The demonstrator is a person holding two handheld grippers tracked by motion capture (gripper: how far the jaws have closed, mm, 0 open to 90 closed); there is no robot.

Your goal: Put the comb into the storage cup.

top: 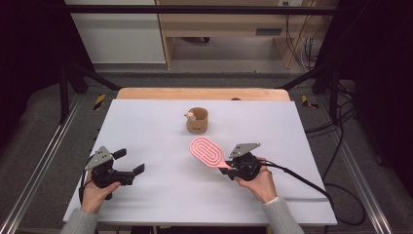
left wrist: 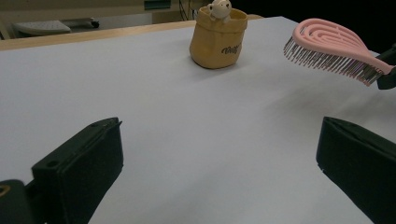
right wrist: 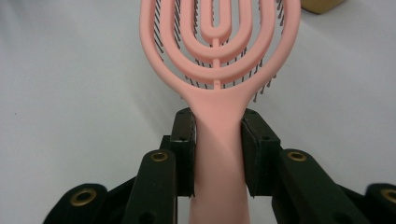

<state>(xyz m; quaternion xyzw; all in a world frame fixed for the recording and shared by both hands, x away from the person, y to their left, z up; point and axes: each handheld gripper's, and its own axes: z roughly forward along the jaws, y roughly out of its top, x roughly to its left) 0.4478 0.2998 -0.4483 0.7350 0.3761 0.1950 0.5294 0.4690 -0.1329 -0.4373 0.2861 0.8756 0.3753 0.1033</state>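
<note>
Pictured from the high view: right gripper (top: 229, 168) clamped on the handle of a pink hairbrush (top: 207, 151), brush head angled up-left toward table centre, held off the white table (top: 146, 126) w/ bristles facing down. Seen in the right gripper view: both black pads pressed flat against either side of the pink handle (right wrist: 218, 154), looped openwork head (right wrist: 219, 42) stretching away above the jaws, dark bristles showing through the gaps. Right hand (top: 258, 181) wrapped round the gripper body, grey sleeve at the bottom edge, cable trailing off to the right.

At left: left gripper (top: 130, 163) resting low near the table's front-left corner, jaws spread wide, nothing betw. them; left hand (top: 97, 191) gripping it from below. In the left gripper view: two black jaws far apart at the bottom corners, bare white surface betw. them.

Further back, near table centre: small tan fabric pouch (top: 197, 120), upright, w/ a small pale toy figure (top: 190, 115) peeking over its rim. Pouch well apart from the brush head, beyond it. From the left gripper view: brush (left wrist: 334, 49) hanging in the air at upper right, bristles down, pouch (left wrist: 218, 39) to its left.
</note>
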